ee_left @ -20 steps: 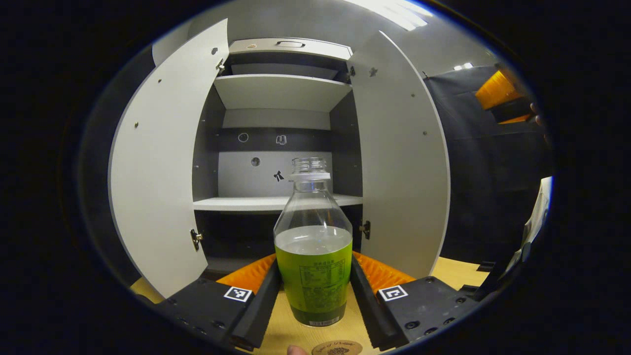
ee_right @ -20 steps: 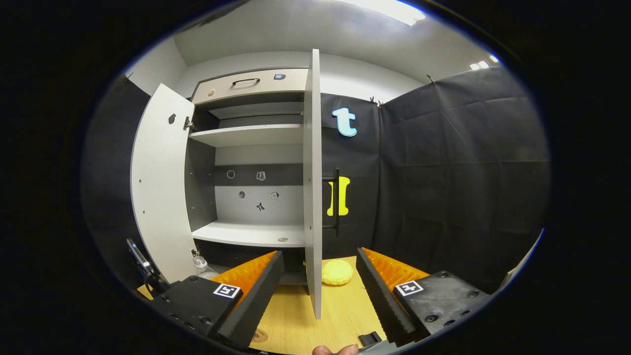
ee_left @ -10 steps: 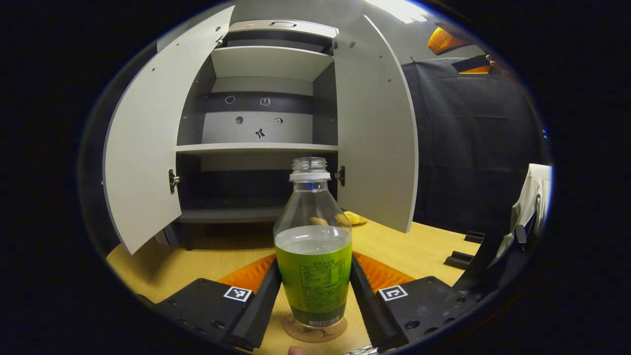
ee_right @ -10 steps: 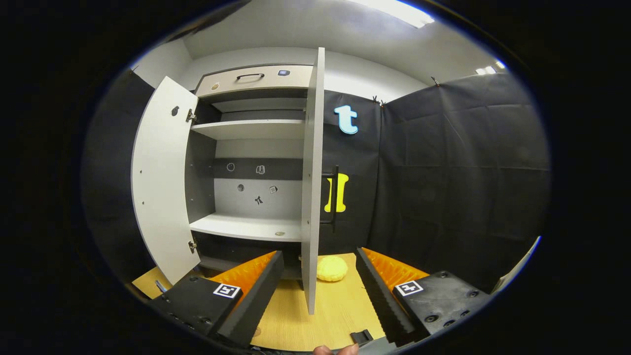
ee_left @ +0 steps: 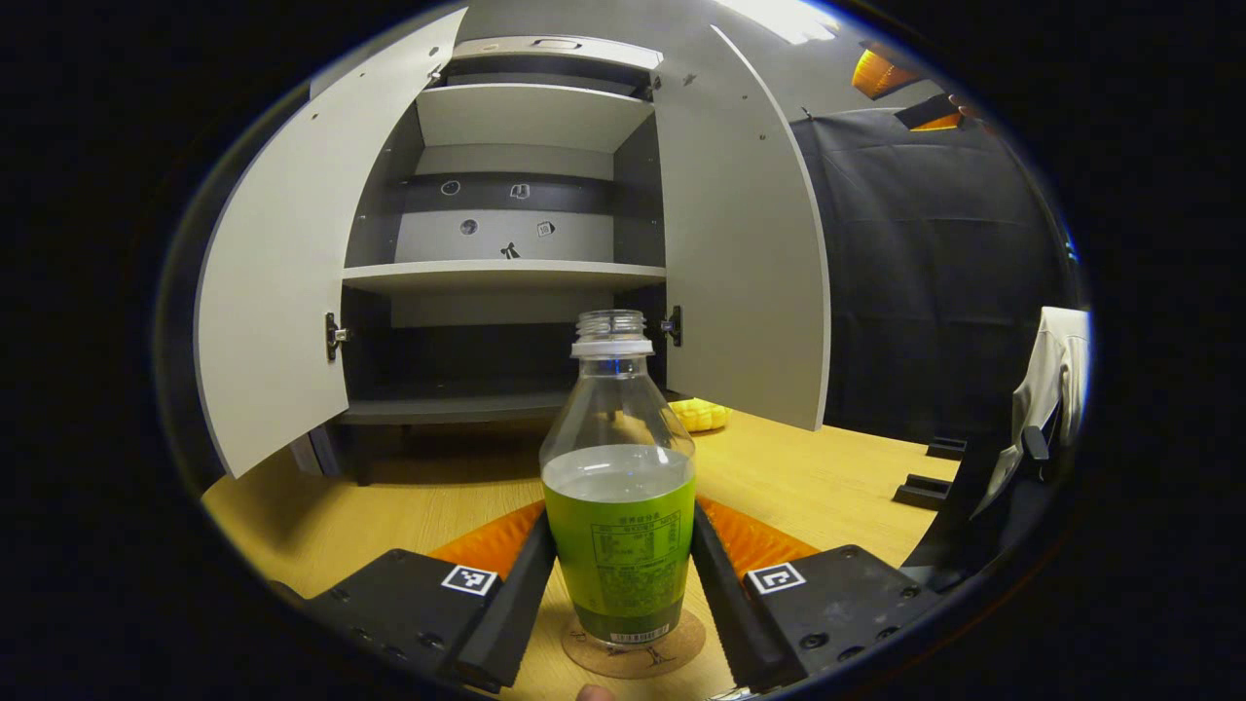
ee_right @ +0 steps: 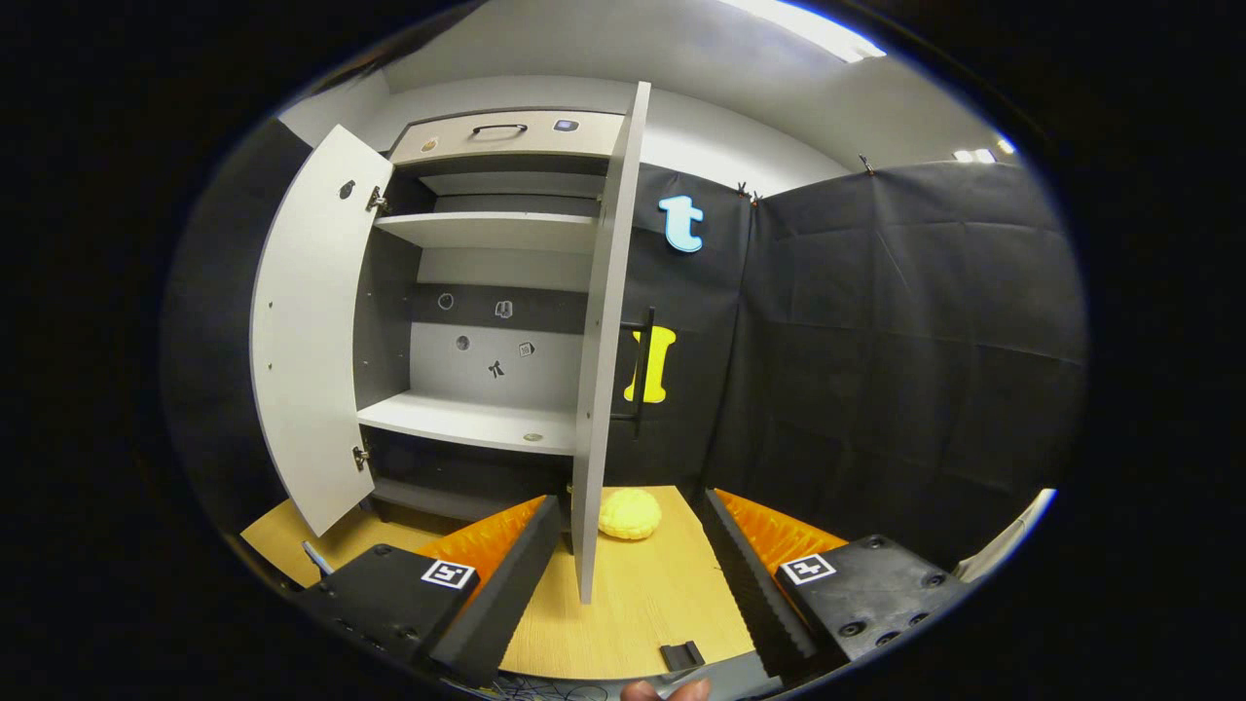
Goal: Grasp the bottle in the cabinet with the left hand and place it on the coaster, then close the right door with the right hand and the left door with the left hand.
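A clear uncapped bottle (ee_left: pixel 620 506) with a green label stands upright between the fingers of my left gripper (ee_left: pixel 623 584), which is shut on it. Its base rests on the round cork coaster (ee_left: pixel 633 650) on the wooden table. Behind it the grey cabinet (ee_left: pixel 506 277) stands with its left door (ee_left: pixel 282 263) and right door (ee_left: pixel 745 253) swung open. In the right gripper view, my right gripper (ee_right: pixel 628 574) is open with nothing between its fingers, and the right door (ee_right: pixel 604 341) shows edge-on just ahead of it, with its black handle (ee_right: pixel 642 370) on the far side. The left door (ee_right: pixel 307 331) hangs open.
A yellow lumpy object (ee_right: pixel 628 513) lies on the wooden table (ee_left: pixel 837 487) past the right door. Small black blocks (ee_left: pixel 920 492) sit at the table's right side. A pale garment (ee_left: pixel 1046 380) hangs at the right edge. Black cloth walls the booth on the right.
The left gripper has lowered the bottle, from hanging before the cabinet's shelf onto the coaster. The right gripper has risen and drifted slightly, still facing the right door's edge.
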`<state>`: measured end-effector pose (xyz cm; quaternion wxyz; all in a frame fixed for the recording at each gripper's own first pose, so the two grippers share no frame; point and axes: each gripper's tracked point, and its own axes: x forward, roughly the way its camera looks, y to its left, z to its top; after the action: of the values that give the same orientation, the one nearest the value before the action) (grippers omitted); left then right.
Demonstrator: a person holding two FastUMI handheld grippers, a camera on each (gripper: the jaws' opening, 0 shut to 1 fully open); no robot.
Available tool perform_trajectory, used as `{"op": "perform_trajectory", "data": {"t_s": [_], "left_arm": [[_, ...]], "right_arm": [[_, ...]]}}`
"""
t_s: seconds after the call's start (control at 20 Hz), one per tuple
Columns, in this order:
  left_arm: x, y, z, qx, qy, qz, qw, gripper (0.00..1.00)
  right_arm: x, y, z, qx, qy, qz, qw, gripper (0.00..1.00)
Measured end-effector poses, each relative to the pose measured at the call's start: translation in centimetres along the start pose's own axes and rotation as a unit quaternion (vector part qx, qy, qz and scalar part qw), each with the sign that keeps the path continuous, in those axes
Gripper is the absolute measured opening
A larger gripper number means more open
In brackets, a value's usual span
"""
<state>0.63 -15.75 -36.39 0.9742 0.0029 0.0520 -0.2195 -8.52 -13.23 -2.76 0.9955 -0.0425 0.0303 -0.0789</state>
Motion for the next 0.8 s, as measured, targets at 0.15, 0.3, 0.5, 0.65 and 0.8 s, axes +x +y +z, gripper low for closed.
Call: {"op": "perform_trajectory", "data": {"t_s": [0.15,0.3,0.5,0.65,0.8], "left_arm": [[-0.2,0.0,-1.0,0.009,0.011,-0.001,1.000,0.77],[-0.5,-0.2,-1.7,0.014,0.018,-0.008,1.000,0.81],[-1.1,0.3,-3.0,0.000,0.049,-0.004,0.999,0.94],[-2.1,0.1,-3.7,-0.018,0.066,-0.007,0.998,0.98],[-4.1,-0.1,-4.4,-0.029,0.086,-0.002,0.996,0.98]], "right_arm": [[0.1,0.2,-0.2,0.000,0.004,-0.004,1.000,0.98],[0.0,0.4,-0.3,-0.004,0.002,-0.006,1.000,0.98],[-0.1,1.1,-0.4,-0.003,0.004,-0.003,1.000,0.98],[-0.1,1.5,-0.3,0.001,0.001,-0.002,1.000,0.98],[0.0,1.8,-0.1,0.013,-0.002,-0.002,1.000,0.98]]}}
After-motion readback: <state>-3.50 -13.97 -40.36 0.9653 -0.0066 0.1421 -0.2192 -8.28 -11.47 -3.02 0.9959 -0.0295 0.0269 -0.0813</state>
